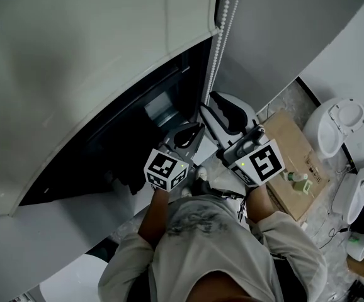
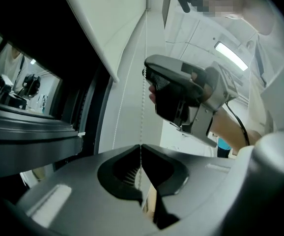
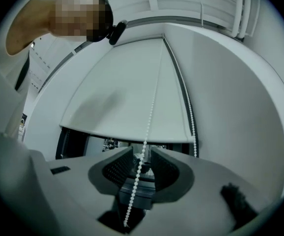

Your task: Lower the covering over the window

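A white roller blind (image 1: 94, 49) covers the upper part of a dark window (image 1: 138, 137); its bottom edge shows as the blind (image 3: 127, 97) in the right gripper view. A white bead chain (image 1: 223, 24) hangs at the blind's right side. My left gripper (image 2: 140, 146) is shut on one strand of the chain (image 2: 143, 107), which runs straight up from the pinched tips. My right gripper (image 3: 142, 154) is open, and the chain (image 3: 149, 117) passes loosely between its ribbed pads without touching them. In the head view the left gripper (image 1: 188, 134) and right gripper (image 1: 256, 134) are side by side below the chain.
A second strand of chain (image 3: 192, 127) hangs by the wall to the right. On the floor lie a cardboard box (image 1: 295, 162) with a green bottle (image 1: 297, 180) on it, and white sanitary fixtures (image 1: 336, 128) stand further right. The right gripper's body (image 2: 181, 97) is close to the chain in the left gripper view.
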Tool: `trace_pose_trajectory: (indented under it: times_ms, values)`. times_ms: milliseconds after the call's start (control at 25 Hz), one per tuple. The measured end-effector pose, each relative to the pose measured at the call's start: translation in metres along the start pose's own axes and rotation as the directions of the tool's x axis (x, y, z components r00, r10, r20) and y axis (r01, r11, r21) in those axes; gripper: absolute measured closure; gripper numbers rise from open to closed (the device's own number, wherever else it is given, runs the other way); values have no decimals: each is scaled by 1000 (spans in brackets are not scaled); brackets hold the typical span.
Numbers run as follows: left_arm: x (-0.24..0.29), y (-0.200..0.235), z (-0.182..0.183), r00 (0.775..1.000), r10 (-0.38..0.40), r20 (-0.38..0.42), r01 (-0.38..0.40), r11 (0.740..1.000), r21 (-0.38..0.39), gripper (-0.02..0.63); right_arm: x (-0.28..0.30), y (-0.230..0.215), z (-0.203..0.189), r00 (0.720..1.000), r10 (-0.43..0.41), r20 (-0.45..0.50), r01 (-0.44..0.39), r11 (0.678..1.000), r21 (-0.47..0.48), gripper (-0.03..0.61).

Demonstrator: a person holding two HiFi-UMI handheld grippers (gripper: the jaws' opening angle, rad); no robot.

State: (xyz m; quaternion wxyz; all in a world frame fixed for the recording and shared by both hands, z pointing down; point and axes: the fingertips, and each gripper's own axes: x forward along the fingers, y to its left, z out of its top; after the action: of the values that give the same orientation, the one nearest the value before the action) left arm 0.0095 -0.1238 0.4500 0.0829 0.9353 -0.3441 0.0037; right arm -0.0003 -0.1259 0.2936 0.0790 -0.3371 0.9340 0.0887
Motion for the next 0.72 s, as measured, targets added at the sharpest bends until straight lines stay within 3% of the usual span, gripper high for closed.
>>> trace_pose_trajectory:
  times_ms: [240, 320, 400, 720]
  values:
    - [1, 3, -1, 1000, 4, 6, -4, 1000, -19, 598, 11, 3, -4, 1000, 19, -19, -19, 1000, -2, 461]
    - [0, 5, 0, 1000, 7, 11, -7, 1000, -24, 597, 12, 2, -4, 1000, 6, -21, -7, 1000, -6, 544]
    - [-2, 5, 1, 1000, 9, 11, -9, 1000, -19, 597, 13, 1, -4, 1000, -1, -22, 1, 1000, -8, 560]
    - [-12, 1, 16, 999, 4, 40, -4, 1000, 4, 583, 11, -3, -7, 1000, -18, -2, 18, 1000, 21, 561]
